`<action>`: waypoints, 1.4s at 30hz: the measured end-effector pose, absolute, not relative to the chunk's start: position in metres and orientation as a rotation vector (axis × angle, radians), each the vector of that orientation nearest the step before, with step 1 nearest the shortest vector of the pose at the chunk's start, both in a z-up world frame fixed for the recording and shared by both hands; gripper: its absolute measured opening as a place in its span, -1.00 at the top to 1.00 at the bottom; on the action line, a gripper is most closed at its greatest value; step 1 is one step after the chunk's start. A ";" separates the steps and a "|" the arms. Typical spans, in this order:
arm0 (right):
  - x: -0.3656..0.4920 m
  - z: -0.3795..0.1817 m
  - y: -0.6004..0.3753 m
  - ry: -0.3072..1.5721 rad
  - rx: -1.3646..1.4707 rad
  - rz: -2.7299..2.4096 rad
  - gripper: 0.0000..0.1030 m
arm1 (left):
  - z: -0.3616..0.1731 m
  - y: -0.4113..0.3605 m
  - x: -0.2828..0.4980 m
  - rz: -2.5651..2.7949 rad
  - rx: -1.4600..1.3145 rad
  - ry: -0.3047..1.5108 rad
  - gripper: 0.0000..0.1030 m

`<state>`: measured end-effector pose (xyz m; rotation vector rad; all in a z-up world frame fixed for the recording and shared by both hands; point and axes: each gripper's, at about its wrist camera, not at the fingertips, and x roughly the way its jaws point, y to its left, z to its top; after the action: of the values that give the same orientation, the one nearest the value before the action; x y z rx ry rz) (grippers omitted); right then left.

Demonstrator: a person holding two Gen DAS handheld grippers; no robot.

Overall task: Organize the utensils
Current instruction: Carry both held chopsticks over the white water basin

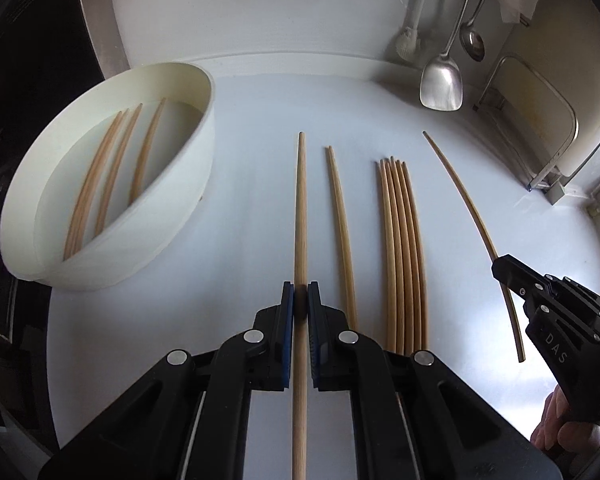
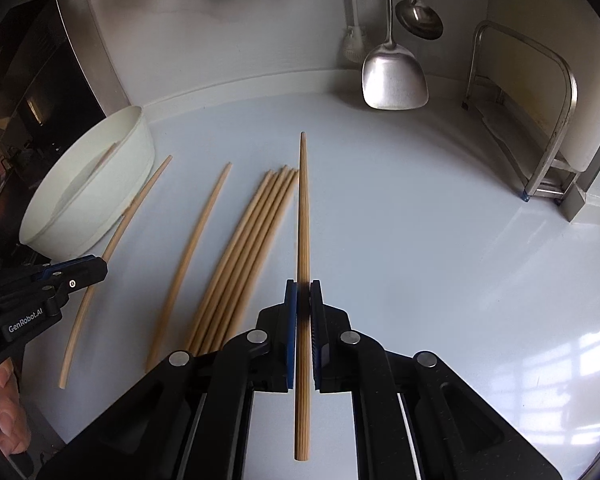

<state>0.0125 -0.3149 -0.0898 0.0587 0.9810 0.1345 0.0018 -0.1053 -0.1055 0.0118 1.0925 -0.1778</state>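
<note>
My left gripper (image 1: 301, 292) is shut on a wooden chopstick (image 1: 301, 208) that points forward over the white counter. My right gripper (image 2: 303, 292) is shut on another chopstick (image 2: 303, 208), also pointing forward. Each gripper shows in the other view, the right one (image 1: 504, 270) holding its thin stick (image 1: 460, 196), the left one (image 2: 96, 268) holding its stick (image 2: 136, 208). A bundle of several chopsticks (image 1: 404, 240) (image 2: 248, 240) lies on the counter between them. A lone pair (image 1: 342, 224) lies left of the bundle. A white tub (image 1: 112, 200) (image 2: 96, 188) at the left holds several chopsticks (image 1: 112, 168).
A metal spatula (image 1: 442, 80) (image 2: 394, 76) and a ladle (image 1: 474, 42) (image 2: 420, 18) hang on the back wall, with a white brush (image 1: 410, 42) beside them. A metal rack (image 1: 540, 128) (image 2: 540, 120) stands at the right. A dark appliance (image 2: 40, 80) is at the far left.
</note>
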 end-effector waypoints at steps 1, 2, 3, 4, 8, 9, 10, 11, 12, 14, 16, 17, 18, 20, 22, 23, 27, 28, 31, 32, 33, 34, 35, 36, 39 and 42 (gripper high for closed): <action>0.013 -0.082 -0.314 0.976 0.060 0.144 0.88 | -0.098 -0.101 0.001 -0.168 0.001 1.091 0.86; 0.013 -0.074 -0.312 0.973 0.058 0.156 0.88 | -0.090 -0.097 -0.001 -0.159 -0.010 1.087 0.86; 0.013 -0.067 -0.310 0.968 0.056 0.168 0.88 | -0.080 -0.091 -0.002 -0.151 -0.024 1.079 0.86; 0.014 -0.059 -0.305 0.962 0.052 0.184 0.88 | -0.072 -0.085 -0.003 -0.144 -0.034 1.068 0.86; 0.019 -0.031 -0.275 0.938 0.035 0.245 0.88 | -0.045 -0.053 -0.003 -0.099 -0.056 1.027 0.85; 0.021 -0.024 -0.266 0.931 0.039 0.264 0.88 | -0.040 -0.043 0.000 -0.085 -0.062 1.021 0.85; 0.023 -0.019 -0.255 0.925 0.043 0.282 0.88 | -0.036 -0.030 0.002 -0.070 -0.073 1.016 0.85; 0.027 -0.014 -0.243 0.920 0.046 0.301 0.88 | -0.033 -0.018 0.005 -0.057 -0.084 1.012 0.85; 0.031 -0.010 -0.230 0.915 0.049 0.318 0.88 | -0.031 -0.006 0.010 -0.045 -0.093 1.006 0.85; 0.040 -0.006 -0.203 0.904 0.049 0.343 0.88 | -0.027 0.018 0.019 -0.033 -0.096 0.993 0.85; 0.051 -0.003 -0.175 0.901 0.058 0.354 0.88 | -0.024 0.039 0.032 -0.028 -0.091 0.991 0.85; 0.057 -0.004 -0.162 0.903 0.068 0.360 0.88 | -0.024 0.050 0.039 -0.029 -0.091 0.990 0.85; 0.063 -0.005 -0.148 0.911 0.078 0.365 0.88 | -0.024 0.061 0.046 -0.029 -0.091 0.987 0.85; 0.076 -0.010 -0.121 0.930 0.085 0.374 0.88 | -0.027 0.081 0.059 -0.030 -0.097 0.987 0.85; 0.087 -0.015 -0.094 0.942 0.076 0.369 0.88 | -0.033 0.099 0.075 -0.040 -0.108 1.003 0.85; 0.093 -0.019 -0.082 0.949 0.077 0.365 0.88 | -0.037 0.107 0.083 -0.047 -0.109 1.009 0.85; 0.117 -0.037 -0.049 0.991 0.098 0.340 0.88 | -0.054 0.130 0.111 -0.086 -0.101 1.034 0.85; 0.123 -0.041 -0.044 1.002 0.104 0.334 0.88 | -0.059 0.133 0.117 -0.097 -0.099 1.044 0.85; 0.137 -0.052 -0.029 1.026 0.103 0.308 0.88 | -0.073 0.138 0.134 -0.126 -0.091 1.072 0.85; 0.142 -0.055 -0.026 1.032 0.105 0.300 0.88 | -0.077 0.139 0.138 -0.135 -0.091 1.082 0.85; 0.146 -0.059 -0.024 1.041 0.106 0.290 0.88 | -0.082 0.138 0.142 -0.145 -0.090 1.092 0.85; 0.150 -0.062 -0.021 1.050 0.109 0.280 0.88 | -0.086 0.138 0.146 -0.155 -0.087 1.100 0.85; 0.154 -0.066 -0.020 1.058 0.111 0.271 0.88 | -0.089 0.137 0.149 -0.163 -0.082 1.103 0.85; 0.157 -0.069 -0.020 1.066 0.114 0.261 0.88 | -0.092 0.137 0.153 -0.168 -0.077 1.109 0.85; 0.163 -0.079 -0.018 1.095 0.126 0.237 0.88 | -0.104 0.137 0.161 -0.182 -0.081 1.131 0.85; 0.171 -0.087 -0.014 1.116 0.124 0.220 0.88 | -0.112 0.135 0.162 -0.189 -0.081 1.150 0.85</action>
<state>0.1711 -0.0136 -0.0874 0.1244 1.1164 0.2203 0.1621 0.1350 -0.1125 -0.0806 1.1496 -0.1890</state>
